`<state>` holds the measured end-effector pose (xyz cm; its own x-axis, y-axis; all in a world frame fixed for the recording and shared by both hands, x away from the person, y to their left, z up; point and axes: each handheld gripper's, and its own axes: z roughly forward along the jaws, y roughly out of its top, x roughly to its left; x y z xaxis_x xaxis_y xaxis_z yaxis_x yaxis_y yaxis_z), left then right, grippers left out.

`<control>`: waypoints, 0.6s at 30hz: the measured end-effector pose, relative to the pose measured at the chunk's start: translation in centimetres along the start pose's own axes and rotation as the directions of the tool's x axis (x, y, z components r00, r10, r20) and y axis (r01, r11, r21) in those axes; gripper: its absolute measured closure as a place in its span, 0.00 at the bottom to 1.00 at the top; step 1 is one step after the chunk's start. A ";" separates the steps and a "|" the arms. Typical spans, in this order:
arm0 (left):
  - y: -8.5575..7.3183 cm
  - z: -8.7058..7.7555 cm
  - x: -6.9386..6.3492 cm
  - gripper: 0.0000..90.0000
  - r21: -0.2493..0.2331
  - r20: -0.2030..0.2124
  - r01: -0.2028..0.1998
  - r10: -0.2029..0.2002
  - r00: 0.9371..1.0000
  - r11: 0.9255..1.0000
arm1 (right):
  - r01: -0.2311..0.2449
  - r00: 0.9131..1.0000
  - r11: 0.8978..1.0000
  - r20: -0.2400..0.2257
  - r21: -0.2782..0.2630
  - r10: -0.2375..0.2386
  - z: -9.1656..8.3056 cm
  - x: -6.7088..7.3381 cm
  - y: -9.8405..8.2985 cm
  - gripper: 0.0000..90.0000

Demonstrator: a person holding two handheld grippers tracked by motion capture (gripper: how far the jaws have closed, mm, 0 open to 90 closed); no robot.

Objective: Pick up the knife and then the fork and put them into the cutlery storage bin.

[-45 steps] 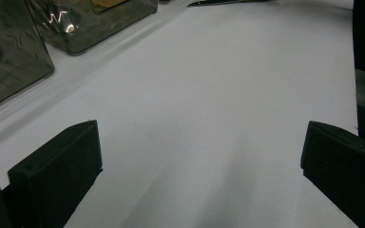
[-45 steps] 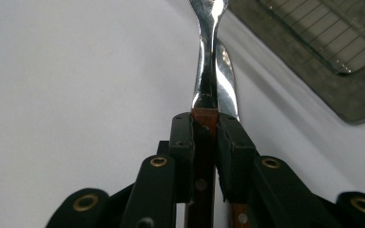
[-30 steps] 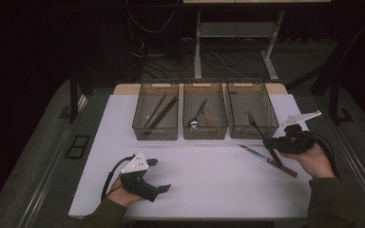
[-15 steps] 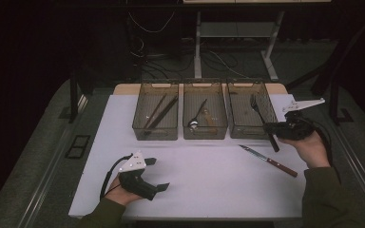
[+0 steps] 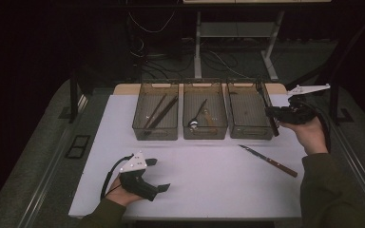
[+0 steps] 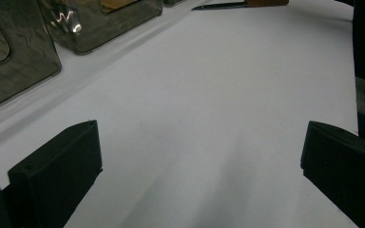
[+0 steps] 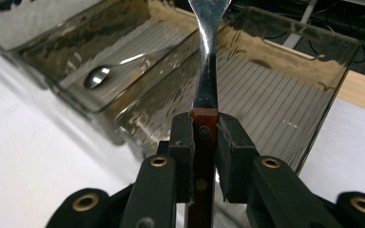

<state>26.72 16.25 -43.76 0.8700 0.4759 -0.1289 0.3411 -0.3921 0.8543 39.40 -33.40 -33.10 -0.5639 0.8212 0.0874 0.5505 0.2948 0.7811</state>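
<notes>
The room is dark, and light falls mainly on the white surface (image 5: 204, 175) at the middle. A strip of pale wood (image 5: 123, 89) shows along the far edge of that surface. Grey carpeted floor (image 5: 38, 156) spreads to the left and right of the surface. Beyond the surface's far edge stands a light metal frame (image 5: 198, 52) with upright legs, and loose cables (image 5: 171, 50) lie on the floor beside it. A dark stand (image 5: 73, 97) rises left of the surface, with a small black floor plate (image 5: 77, 146) near it.
</notes>
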 end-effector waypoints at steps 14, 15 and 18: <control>0.0 0.0 -0.1 0.00 -0.001 0.007 0.000 0.000 1.000 1.000 | -0.045 0.998 0.997 0.042 -0.056 0.047 2.2 -2.0 1.5 0.86; 0.0 0.0 0.0 0.00 -0.002 0.007 0.001 -0.001 1.000 1.000 | -0.049 0.997 0.997 0.051 -0.054 0.051 2.5 -2.1 1.5 0.86; 0.0 0.0 0.0 0.00 -0.004 0.009 0.000 0.000 1.000 1.000 | -0.047 0.996 0.998 0.071 -0.035 0.049 3.4 -2.4 1.7 0.86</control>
<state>26.70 16.21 -43.73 0.8733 0.4686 -0.1334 0.3397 -0.3893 0.8562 43.76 -33.19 -34.13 -0.4906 0.8676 0.0814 0.5541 0.2384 0.7976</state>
